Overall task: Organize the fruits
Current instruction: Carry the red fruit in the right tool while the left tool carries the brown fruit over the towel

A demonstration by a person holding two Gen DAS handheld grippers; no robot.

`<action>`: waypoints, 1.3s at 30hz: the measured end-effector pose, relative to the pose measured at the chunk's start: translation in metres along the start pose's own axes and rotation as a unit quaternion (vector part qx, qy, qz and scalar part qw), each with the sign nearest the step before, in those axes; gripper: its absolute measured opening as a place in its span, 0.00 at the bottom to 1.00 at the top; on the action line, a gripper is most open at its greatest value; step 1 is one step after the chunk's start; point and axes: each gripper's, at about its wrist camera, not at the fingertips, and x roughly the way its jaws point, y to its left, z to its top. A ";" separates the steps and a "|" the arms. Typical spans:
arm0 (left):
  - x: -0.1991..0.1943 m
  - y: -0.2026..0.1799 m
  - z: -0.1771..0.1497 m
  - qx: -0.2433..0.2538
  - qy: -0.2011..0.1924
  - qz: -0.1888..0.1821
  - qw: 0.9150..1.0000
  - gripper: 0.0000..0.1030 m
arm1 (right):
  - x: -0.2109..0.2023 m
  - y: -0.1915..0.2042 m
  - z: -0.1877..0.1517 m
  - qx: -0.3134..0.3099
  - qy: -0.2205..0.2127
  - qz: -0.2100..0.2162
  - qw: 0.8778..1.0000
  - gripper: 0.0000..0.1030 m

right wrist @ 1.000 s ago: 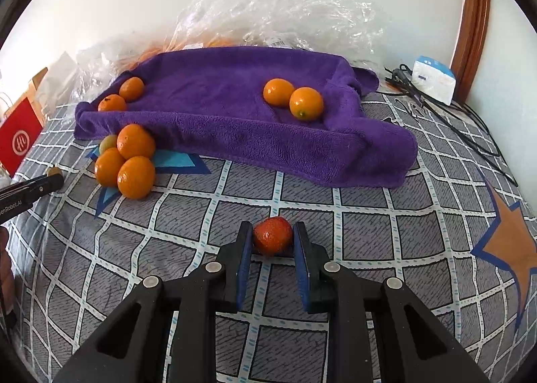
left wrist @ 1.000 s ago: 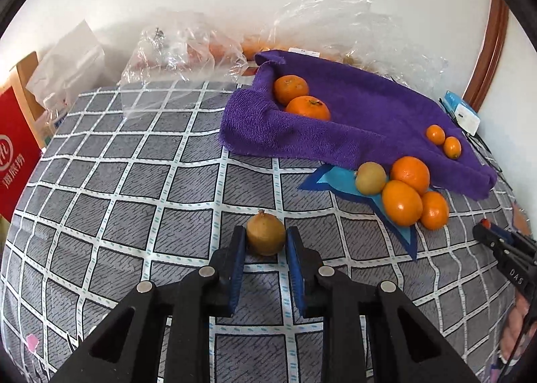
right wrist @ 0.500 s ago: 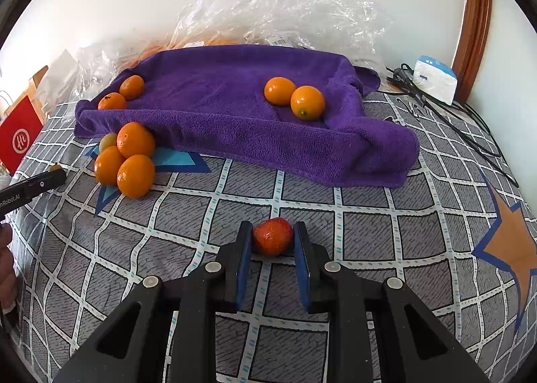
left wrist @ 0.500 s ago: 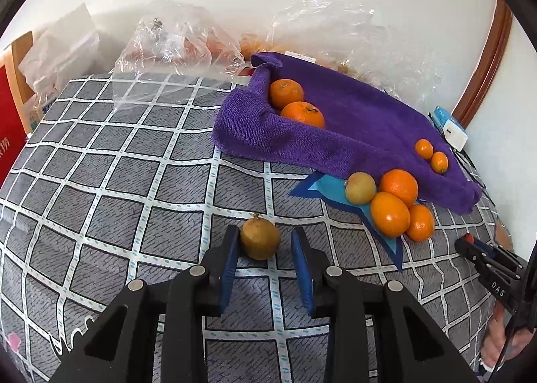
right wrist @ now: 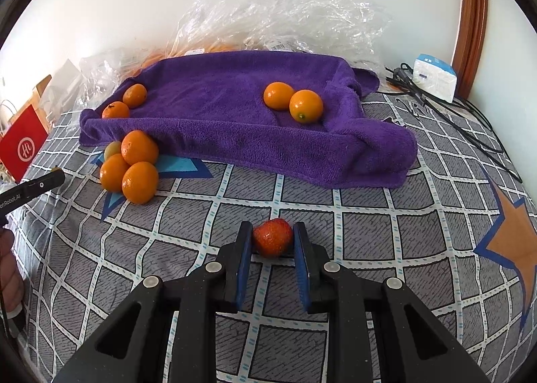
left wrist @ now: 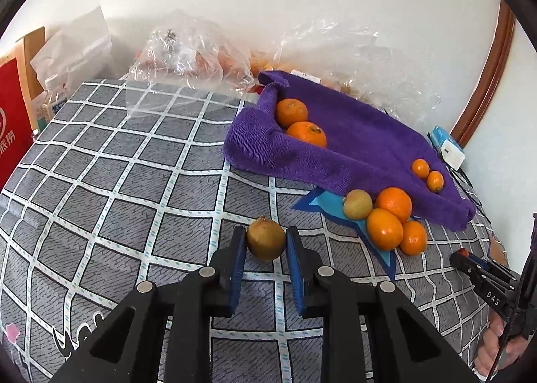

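In the left wrist view my left gripper (left wrist: 265, 243) holds a round brownish fruit (left wrist: 265, 244) just above the checked cloth; its jaws are closing and both blue pads press on the fruit. In the right wrist view my right gripper (right wrist: 272, 239) is shut on a red strawberry (right wrist: 272, 242). A purple towel (left wrist: 365, 148) (right wrist: 218, 108) lies beyond, with two oranges (left wrist: 303, 126) at one end and two small ones (left wrist: 428, 174) at the other. A pile of oranges (left wrist: 389, 225) (right wrist: 136, 168) with a pale fruit (left wrist: 357, 204) sits at the towel's front edge.
Crumpled clear plastic bags (left wrist: 191, 54) (right wrist: 285, 20) line the wall behind the towel. A red box (left wrist: 10, 128) and bottles stand at the left edge. A white charger (right wrist: 434, 76) with black cables lies at the right. A hand (left wrist: 493, 346) holds the right gripper's handle.
The left jaws parted a little from the brownish fruit half a second ago and now press on it again; the left view has tilted slightly. The right gripper and strawberry have not moved.
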 end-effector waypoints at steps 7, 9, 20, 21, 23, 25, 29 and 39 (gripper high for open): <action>-0.003 0.001 -0.002 -0.009 -0.015 0.005 1.000 0.22 | -0.001 -0.002 0.000 0.003 -0.003 0.003 1.000 0.23; -0.005 0.002 -0.002 -0.010 -0.019 0.008 1.000 0.22 | -0.001 -0.001 0.000 0.000 -0.003 0.006 1.000 0.23; -0.011 0.000 -0.001 -0.009 -0.034 0.008 0.999 0.22 | -0.002 -0.001 -0.001 -0.001 -0.006 0.013 1.000 0.23; -0.012 -0.001 -0.002 -0.007 -0.038 0.008 0.999 0.22 | -0.002 0.001 -0.001 -0.006 -0.006 0.011 1.000 0.23; -0.014 -0.002 -0.002 -0.007 -0.043 0.009 0.999 0.22 | -0.002 0.002 -0.001 -0.009 -0.006 0.009 1.000 0.23; -0.014 0.000 -0.002 -0.010 -0.044 0.009 0.999 0.22 | -0.002 0.002 -0.001 -0.007 -0.005 0.009 1.000 0.23; -0.017 0.002 -0.002 -0.017 -0.050 0.010 0.999 0.22 | -0.003 -0.001 -0.001 0.001 -0.008 0.011 1.000 0.23; -0.023 0.008 0.001 -0.029 -0.061 0.004 0.998 0.22 | -0.004 -0.015 0.002 0.045 -0.005 0.002 0.999 0.23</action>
